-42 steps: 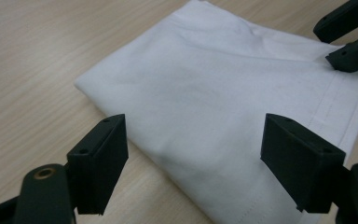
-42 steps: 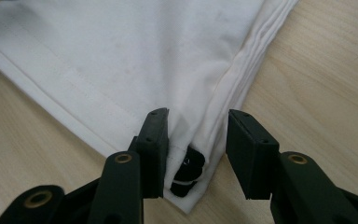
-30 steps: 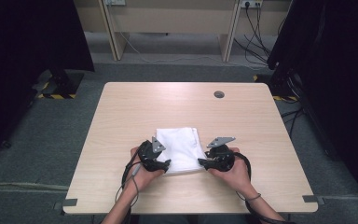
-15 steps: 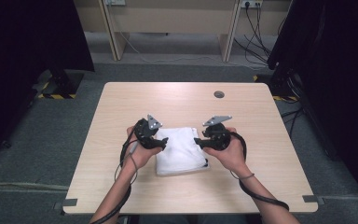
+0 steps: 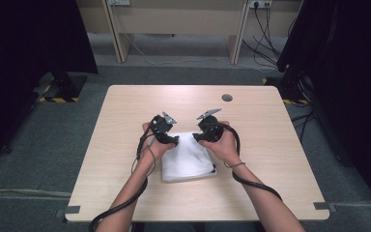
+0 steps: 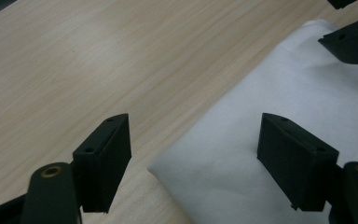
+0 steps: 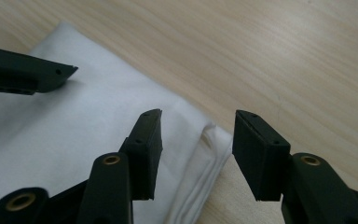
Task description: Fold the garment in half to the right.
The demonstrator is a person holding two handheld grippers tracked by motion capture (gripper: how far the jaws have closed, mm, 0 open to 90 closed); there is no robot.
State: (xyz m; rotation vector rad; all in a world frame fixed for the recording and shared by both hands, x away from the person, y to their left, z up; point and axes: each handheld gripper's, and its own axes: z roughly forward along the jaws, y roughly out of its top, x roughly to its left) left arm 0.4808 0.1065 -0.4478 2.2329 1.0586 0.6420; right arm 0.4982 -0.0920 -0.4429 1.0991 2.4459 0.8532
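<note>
Currently, the jaws of the left gripper stand wide apart and grip nothing; one jaw is over bare wood, the other over the cloth's corner. The jaws of the right gripper stand partly open and empty, straddling the layered folded edge of the white cloth without pressing it. In the high view, the left gripper sits at the cloth's 11 o'clock corner and the right gripper at its 1 o'clock corner. The folded white cloth lies flat on the tabletop, slightly toward 6 o'clock from its centre. A round grommet sits at the tabletop's 1 o'clock.
</note>
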